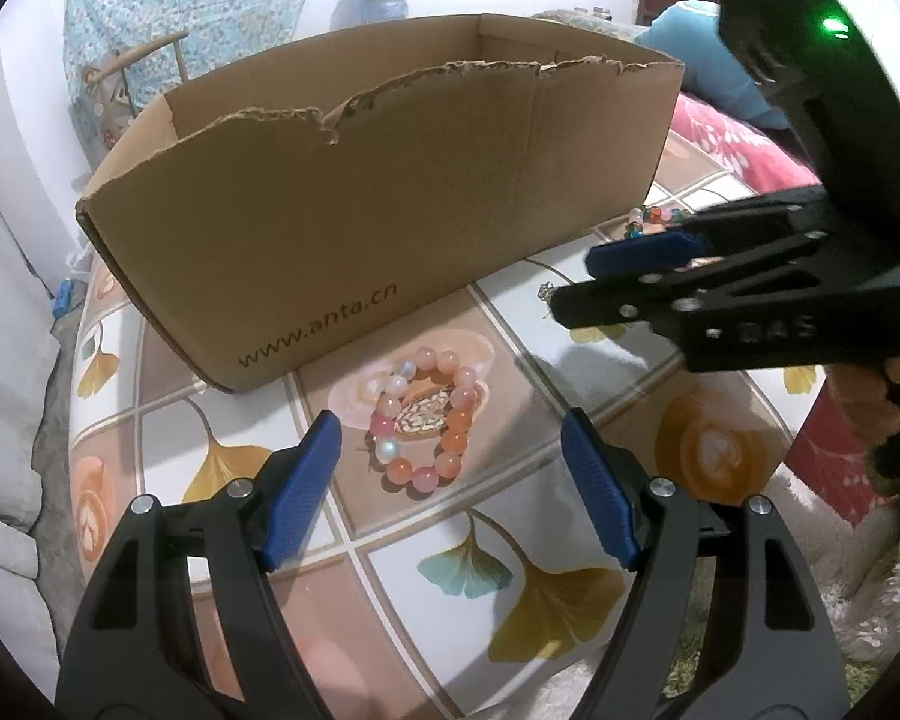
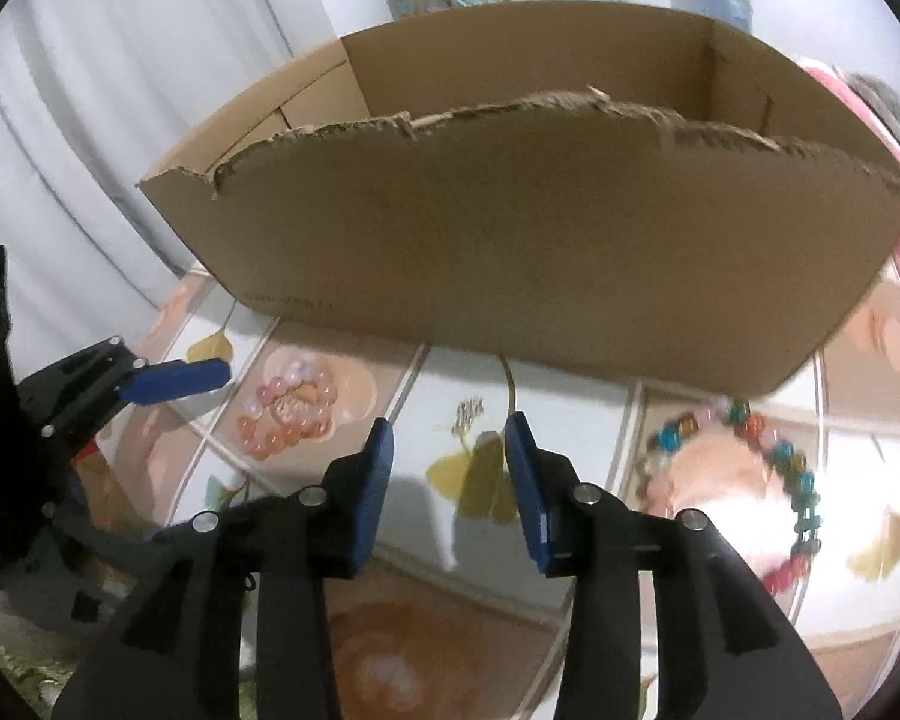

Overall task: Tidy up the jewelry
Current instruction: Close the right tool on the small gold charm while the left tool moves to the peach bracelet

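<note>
The cardboard box (image 1: 354,228) carries "www.anta.cn" printed on its near side wall, low toward the left corner.

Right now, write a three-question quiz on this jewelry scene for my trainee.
1. True or false: the pink bead bracelet lies inside the cardboard box.
2. The left gripper is: A) shut on a bracelet; B) open, holding nothing; C) inside the box.
3. Fill in: in the right wrist view, the multicoloured bead bracelet lies on the patterned cloth to the ___ of the right gripper.
Key: 1 false, it lies on the cloth in front of the box; 2 B; 3 right.
</note>
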`<state>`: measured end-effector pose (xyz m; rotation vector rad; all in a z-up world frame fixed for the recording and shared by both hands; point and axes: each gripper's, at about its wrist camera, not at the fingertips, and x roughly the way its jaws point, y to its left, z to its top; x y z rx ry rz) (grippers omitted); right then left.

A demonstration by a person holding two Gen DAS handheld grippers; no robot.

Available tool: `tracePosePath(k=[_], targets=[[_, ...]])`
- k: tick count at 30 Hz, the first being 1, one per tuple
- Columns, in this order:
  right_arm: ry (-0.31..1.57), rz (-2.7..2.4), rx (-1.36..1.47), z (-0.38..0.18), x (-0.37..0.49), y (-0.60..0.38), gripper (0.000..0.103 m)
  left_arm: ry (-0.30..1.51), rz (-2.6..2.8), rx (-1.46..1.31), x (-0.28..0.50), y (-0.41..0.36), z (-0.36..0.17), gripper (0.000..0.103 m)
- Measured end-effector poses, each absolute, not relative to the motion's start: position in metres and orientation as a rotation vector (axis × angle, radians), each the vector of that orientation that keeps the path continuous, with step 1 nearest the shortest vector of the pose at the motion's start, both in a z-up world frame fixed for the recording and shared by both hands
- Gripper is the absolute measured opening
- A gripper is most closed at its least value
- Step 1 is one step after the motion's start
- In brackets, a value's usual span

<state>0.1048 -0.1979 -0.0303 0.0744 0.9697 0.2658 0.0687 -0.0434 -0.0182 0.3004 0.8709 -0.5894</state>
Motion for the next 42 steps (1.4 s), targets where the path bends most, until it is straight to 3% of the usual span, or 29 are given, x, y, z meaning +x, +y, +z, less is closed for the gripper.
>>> tracePosePath(k=[4,8,25,28,30,38,40,42], targets=[[0.975,0.261,0.049,-0.038,0.118,-0.193,0.037,0.875,-0.583,0.303,0.069,-0.042,-0.019,0.072],[0.974,0.239,0.026,-0.043,0.125,-0.187,0.006,0.879,-0.578,0.297,0.070,-0.042,-0.019,0.072],[1.044,0.280,0.152,-0.040,0.085,-0.201,0.006,0.885,-0.577,0.283,0.071,-0.036,-0.021,0.072],[1.044,0.271,0.148,-0.039,0.082,-0.201,0.023,0.884,-0.577,0.288,0.070,-0.037,-0.021,0.072],[1.044,0.269,0.139,-0.040,0.081,-0.199,0.027,0.885,-0.577,0.291,0.070,-0.038,-0.020,0.072],[1.023,0.241,0.029,-0.047,0.083,-0.178,0.026,0.891,-0.570,0.293,0.071,-0.041,-0.021,0.072],[1.017,0.222,-0.017,-0.047,0.084,-0.174,0.020,0.892,-0.569,0.297,0.071,-0.041,-0.021,0.072],[1.018,0.220,-0.036,-0.049,0.085,-0.173,0.006,0.892,-0.568,0.297,0.071,-0.041,-0.021,0.072]])
